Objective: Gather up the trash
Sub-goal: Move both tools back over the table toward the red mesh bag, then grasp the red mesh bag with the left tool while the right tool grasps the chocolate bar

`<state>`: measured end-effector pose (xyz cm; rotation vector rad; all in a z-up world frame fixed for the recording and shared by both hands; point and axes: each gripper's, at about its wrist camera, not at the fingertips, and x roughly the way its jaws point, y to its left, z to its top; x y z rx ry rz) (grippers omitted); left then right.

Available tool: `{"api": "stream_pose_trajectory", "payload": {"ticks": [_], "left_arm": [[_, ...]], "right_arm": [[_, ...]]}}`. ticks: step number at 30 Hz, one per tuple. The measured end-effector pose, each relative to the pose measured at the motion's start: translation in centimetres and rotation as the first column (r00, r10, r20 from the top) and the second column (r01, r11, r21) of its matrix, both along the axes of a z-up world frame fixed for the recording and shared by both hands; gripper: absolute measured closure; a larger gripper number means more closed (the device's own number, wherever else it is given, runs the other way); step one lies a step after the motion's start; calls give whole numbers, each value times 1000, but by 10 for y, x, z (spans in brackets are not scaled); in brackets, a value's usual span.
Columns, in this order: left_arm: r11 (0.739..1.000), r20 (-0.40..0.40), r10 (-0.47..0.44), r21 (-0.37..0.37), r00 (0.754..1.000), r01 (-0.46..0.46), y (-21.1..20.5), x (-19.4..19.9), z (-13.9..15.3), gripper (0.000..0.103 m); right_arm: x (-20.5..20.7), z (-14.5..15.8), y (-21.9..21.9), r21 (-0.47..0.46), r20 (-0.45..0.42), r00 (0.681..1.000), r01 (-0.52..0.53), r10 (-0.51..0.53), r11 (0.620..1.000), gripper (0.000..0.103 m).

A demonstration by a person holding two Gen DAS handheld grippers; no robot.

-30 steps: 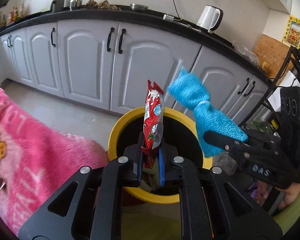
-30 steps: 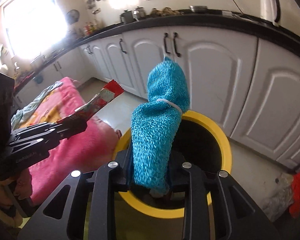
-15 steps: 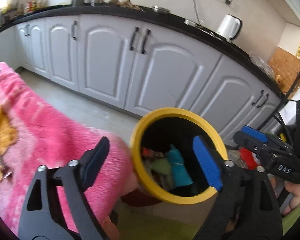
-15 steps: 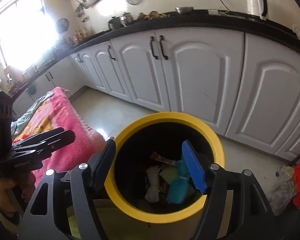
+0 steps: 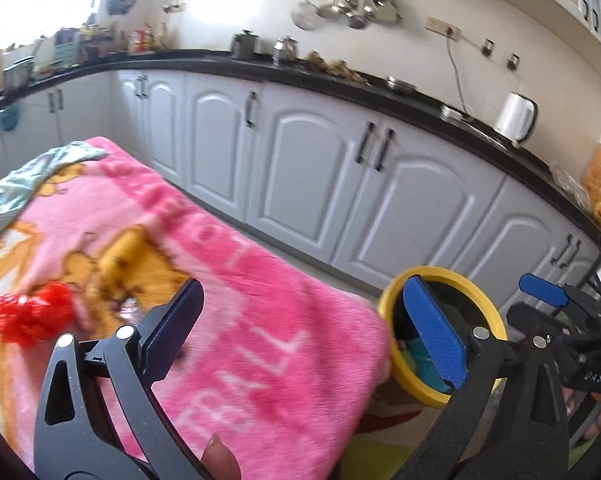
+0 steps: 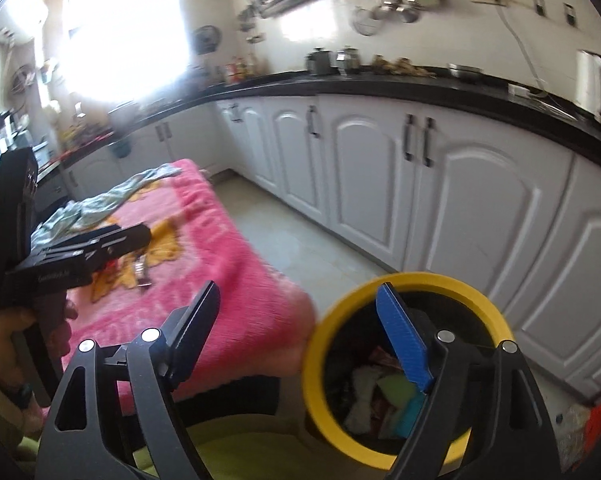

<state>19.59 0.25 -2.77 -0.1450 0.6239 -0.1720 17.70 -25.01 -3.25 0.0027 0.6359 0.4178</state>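
A yellow-rimmed trash bin [image 5: 388,312] stands on the floor by the pink blanket [image 5: 228,280]; it also shows in the right wrist view [image 6: 324,380], holding the blue cloth [image 6: 410,412] and other scraps. My left gripper [image 5: 300,332] is open and empty above the blanket's right edge. My right gripper [image 6: 300,340] is open and empty between blanket and bin; it shows at the right of the left wrist view [image 5: 540,292]. A red crumpled wrapper [image 5: 28,316] lies on the blanket at the left. A small shiny wrapper [image 6: 142,274] lies further along the blanket.
White cabinets [image 5: 312,176] under a black counter [image 5: 400,96] run along the back, with a white kettle [image 5: 514,118]. A pale green cloth [image 5: 24,184] lies at the blanket's far end. Red and clear bags [image 6: 592,420] lie on the floor right of the bin.
Both grippers opened and dropped the red wrapper and the blue cloth into the bin. Both have since swung left and up, toward the pink blanket.
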Motion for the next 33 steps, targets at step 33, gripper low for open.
{"api": "stream_pose_trajectory", "payload": {"ticks": [33], "left_arm": [[906, -104, 409, -70, 907, -417, 232, -15, -46, 11]], "right_arm": [[75, -91, 277, -145, -237, 886, -437, 397, 888, 38]]}}
